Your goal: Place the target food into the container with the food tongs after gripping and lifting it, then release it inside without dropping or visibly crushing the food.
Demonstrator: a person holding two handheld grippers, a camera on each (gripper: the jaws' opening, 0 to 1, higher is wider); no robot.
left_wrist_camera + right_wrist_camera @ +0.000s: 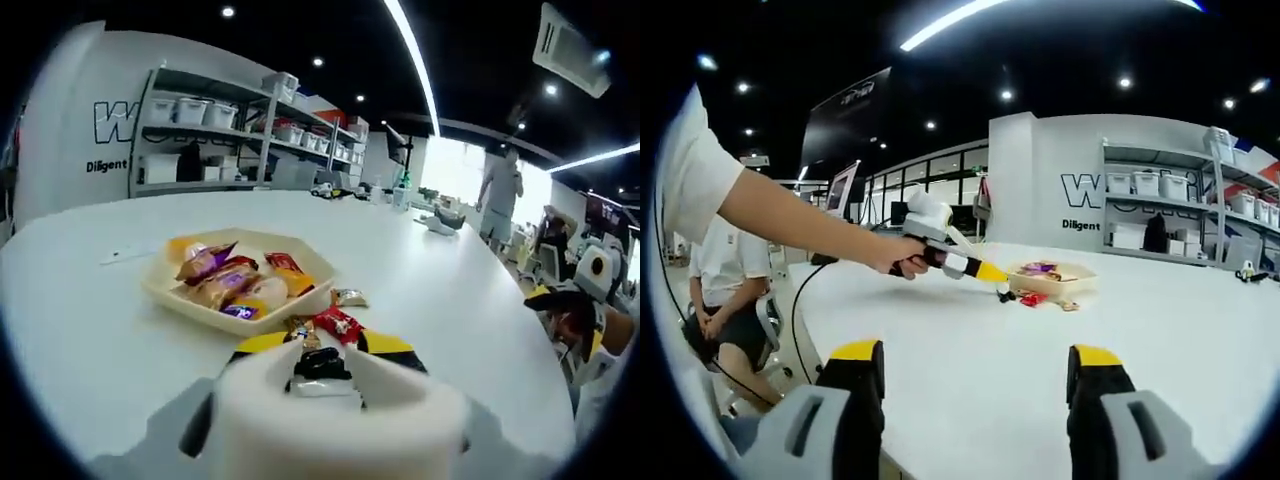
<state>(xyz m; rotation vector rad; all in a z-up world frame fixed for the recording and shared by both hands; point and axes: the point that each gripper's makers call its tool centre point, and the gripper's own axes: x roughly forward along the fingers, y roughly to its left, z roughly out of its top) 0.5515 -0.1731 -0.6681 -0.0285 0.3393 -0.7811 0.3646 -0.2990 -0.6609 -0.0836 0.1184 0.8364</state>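
left tool [322, 352] tips hidden behind its white body, narrow on dark wrapped snack [322, 364], beige tray [165, 288] of several wrapped snacks, right tool [975, 365] wide, nothing between, white table [970, 330]

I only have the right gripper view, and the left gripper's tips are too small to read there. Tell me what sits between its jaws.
Observer: In the left gripper view, a dark-wrapped sweet lies between the yellow-tipped jaws of the left gripper. I cannot tell whether they clamp it.
Operator: Now give me what lies just beyond it.
Observer: A red-wrapped sweet lies on the table, outside the tray and close to its near edge.
Operator: Report what the tray holds.
Observer: Several wrapped sweets, with purple, orange and red wrappers among them.
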